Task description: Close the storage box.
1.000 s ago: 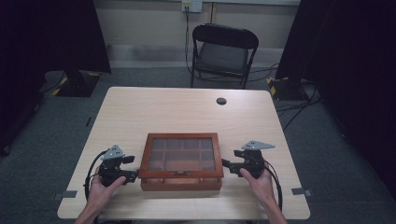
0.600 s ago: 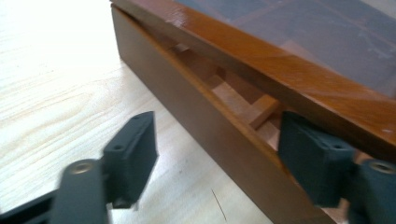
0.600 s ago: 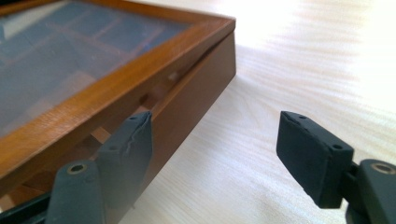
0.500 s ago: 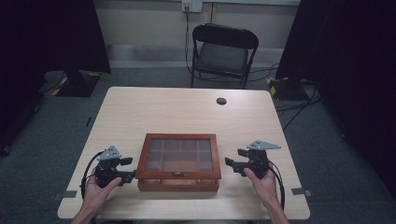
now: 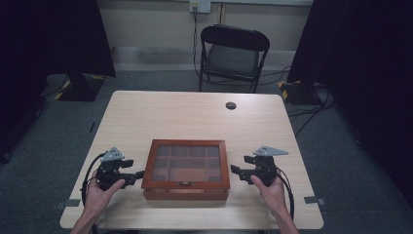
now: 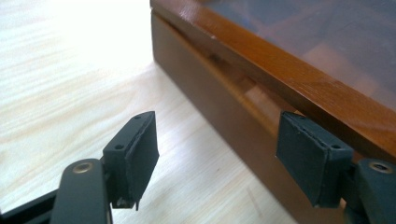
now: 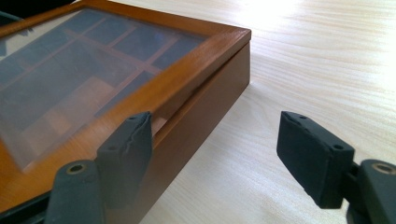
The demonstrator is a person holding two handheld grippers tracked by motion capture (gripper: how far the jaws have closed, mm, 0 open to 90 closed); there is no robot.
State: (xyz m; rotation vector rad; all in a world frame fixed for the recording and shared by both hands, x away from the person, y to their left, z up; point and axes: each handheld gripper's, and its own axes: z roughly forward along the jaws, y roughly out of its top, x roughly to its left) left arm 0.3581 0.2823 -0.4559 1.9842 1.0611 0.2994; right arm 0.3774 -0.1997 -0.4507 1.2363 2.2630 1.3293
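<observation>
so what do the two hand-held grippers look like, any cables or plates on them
Both are black. The left hand-held gripper and right hand-held gripper each carry a grey three-cornered plate on top and trail a black cable. Each has two blocky black jaws with small screw holes on brass-riveted arms. Forearms look bare, no sleeves in view.

Wooden box point(image 5: 186, 168) blocks the bench point(image 5: 195, 114) centre between both grippers; bare bench beyond it is free up to a small black disc point(image 5: 231, 105) near the far edge.
</observation>
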